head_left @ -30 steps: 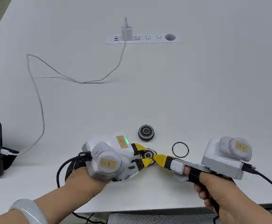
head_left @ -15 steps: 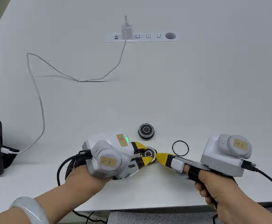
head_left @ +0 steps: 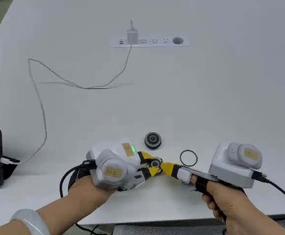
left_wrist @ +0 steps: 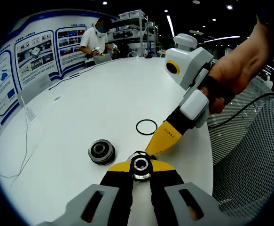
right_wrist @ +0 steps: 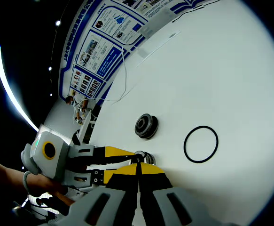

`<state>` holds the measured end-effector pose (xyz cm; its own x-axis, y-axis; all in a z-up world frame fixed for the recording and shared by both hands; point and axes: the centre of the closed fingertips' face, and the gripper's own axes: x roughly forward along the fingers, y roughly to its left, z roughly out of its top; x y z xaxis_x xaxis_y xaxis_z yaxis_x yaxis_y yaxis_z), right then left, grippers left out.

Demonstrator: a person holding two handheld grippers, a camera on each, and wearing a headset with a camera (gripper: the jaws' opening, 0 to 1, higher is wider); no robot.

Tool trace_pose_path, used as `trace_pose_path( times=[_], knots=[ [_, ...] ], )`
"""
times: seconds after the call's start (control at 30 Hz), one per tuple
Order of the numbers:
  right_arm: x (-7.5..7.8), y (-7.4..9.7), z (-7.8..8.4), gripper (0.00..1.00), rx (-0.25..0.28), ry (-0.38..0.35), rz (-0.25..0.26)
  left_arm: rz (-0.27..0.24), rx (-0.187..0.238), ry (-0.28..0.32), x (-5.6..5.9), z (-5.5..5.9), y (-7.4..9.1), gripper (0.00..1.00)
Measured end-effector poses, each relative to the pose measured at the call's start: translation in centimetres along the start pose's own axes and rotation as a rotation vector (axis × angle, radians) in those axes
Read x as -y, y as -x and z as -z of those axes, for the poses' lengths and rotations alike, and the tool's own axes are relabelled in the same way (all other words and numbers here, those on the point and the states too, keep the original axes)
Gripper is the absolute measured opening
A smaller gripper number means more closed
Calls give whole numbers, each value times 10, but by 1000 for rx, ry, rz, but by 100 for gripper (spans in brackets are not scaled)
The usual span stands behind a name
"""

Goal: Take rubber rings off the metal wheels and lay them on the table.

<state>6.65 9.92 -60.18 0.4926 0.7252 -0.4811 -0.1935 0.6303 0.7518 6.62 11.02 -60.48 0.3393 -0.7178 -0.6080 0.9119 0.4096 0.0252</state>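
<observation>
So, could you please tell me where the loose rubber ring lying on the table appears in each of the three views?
Head view: the loose rubber ring lies low, right of centre.
Left gripper view: it sits just above the middle.
Right gripper view: it is right of centre, a large black circle.
Shared landmark: the free metal wheel, which lies left of the ring in all three.

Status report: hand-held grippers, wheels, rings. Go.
Left hand-held gripper shut on wheel. Right hand-held gripper shut, tips at that wheel's rim. One ring on table, second wheel nearby. Nothing in the way.
</observation>
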Motion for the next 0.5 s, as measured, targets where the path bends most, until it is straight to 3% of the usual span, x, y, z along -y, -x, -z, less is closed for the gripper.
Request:
trace_pose_path(
  times=[0.5],
  knots=[
    [-14,0,0,1,-6,-3,-43,1,2,-3,0,-1,0,13]
  ],
)
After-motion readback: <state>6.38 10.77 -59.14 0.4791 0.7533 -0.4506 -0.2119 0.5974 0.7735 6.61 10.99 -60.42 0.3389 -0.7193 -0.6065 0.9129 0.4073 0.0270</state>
